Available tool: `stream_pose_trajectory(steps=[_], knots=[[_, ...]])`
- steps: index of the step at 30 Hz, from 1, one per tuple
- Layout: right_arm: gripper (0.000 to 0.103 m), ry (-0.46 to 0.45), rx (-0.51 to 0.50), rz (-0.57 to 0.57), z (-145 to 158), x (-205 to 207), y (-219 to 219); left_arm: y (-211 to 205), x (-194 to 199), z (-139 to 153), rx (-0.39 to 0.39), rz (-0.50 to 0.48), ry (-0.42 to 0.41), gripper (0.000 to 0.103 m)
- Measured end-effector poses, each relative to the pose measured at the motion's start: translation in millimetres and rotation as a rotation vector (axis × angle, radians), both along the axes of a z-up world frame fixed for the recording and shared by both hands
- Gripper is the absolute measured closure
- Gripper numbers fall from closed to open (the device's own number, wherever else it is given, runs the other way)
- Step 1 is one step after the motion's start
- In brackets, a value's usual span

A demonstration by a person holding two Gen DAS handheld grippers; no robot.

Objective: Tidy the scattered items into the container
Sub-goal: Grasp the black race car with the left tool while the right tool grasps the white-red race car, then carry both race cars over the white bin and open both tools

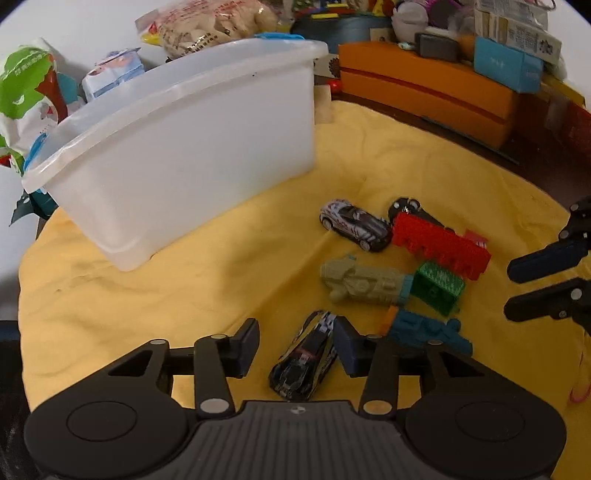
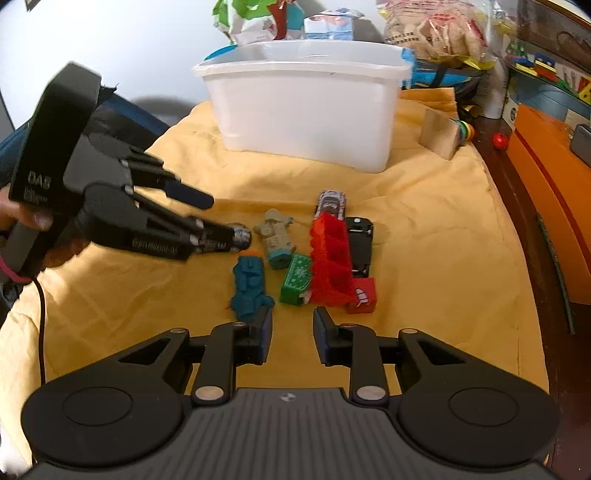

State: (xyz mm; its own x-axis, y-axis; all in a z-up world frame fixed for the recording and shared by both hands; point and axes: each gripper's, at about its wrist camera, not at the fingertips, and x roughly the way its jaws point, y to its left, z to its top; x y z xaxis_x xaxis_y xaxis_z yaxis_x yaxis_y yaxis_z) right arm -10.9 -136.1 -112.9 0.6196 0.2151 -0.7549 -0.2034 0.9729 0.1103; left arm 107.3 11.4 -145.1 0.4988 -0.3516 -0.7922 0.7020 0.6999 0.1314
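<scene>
A white plastic container [image 1: 192, 147] [image 2: 306, 107] stands on the yellow cloth [image 1: 184, 288]. My left gripper [image 1: 295, 345] is open, its jaws on either side of a black toy car [image 1: 304, 363] that lies on the cloth. In the right wrist view the left gripper [image 2: 221, 218] hides most of that car. My right gripper [image 2: 291, 334] is open and empty, just short of a blue toy [image 2: 249, 282] and a green block [image 2: 295, 278]. A red block [image 1: 439, 245] [image 2: 330, 264], a beige toy [image 1: 364, 282] [image 2: 277, 236] and a white car [image 1: 354, 223] [image 2: 330, 203] lie close by.
An orange box [image 1: 428, 88] [image 2: 546, 177] sits at the right along the dark table edge. Snack bags [image 1: 207, 26] and packets are piled behind the container. A wooden block [image 2: 439, 134] lies right of the container. A black car [image 2: 358, 245] lies upside down beside the red block.
</scene>
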Motion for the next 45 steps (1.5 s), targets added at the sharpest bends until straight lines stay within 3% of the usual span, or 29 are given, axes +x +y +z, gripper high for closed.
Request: stream_pose_trajectory(steps=[2, 4, 5, 6, 10, 16, 18, 21, 31, 32, 36, 40, 45], knots=[[0.073, -0.012, 0.021, -0.007, 3, 7, -1, -1, 2, -1, -0.016, 0.031, 0.005, 0.054], [0.069, -0.039, 0.027, -0.025, 8, 20, -1, -1, 2, -1, -0.034, 0.040, 0.021, 0.067], [0.064, -0.063, 0.022, -0.038, 12, 28, -1, -1, 0, -1, -0.032, 0.047, 0.018, 0.082], [0.058, -0.086, 0.012, -0.049, 16, 39, 0, -1, -1, -2, -0.014, 0.050, 0.006, 0.084], [0.053, -0.091, -0.041, -0.062, 16, 85, 3, 4, -10, 4, 0.003, 0.019, -0.024, 0.079], [0.053, 0.051, -0.036, -0.107, -16, 138, 0, 34, -14, 31, -0.103, 0.011, -0.039, 0.064], [0.058, 0.094, -0.026, -0.097, -26, 146, 0, 40, -16, 34, -0.093, -0.013, -0.055, 0.057], [0.070, 0.114, -0.038, -0.097, -33, 147, 3, 39, -13, 29, -0.050, -0.060, -0.036, 0.057], [0.070, 0.033, 0.012, -0.104, -5, 121, -2, 12, -1, -8, 0.062, -0.180, 0.033, 0.057], [0.070, 0.032, 0.018, -0.105, -4, 120, -2, 14, 1, -9, 0.037, -0.176, 0.041, 0.062], [0.070, 0.013, 0.004, -0.111, 1, 115, -1, 17, 2, -8, -0.001, -0.109, 0.062, 0.070], [0.070, -0.011, -0.004, -0.114, 8, 110, -2, 29, 2, 10, -0.088, 0.088, 0.027, 0.070], [0.070, -0.053, -0.034, -0.103, 24, 108, -3, 34, 0, 58, -0.131, 0.233, -0.111, 0.070]])
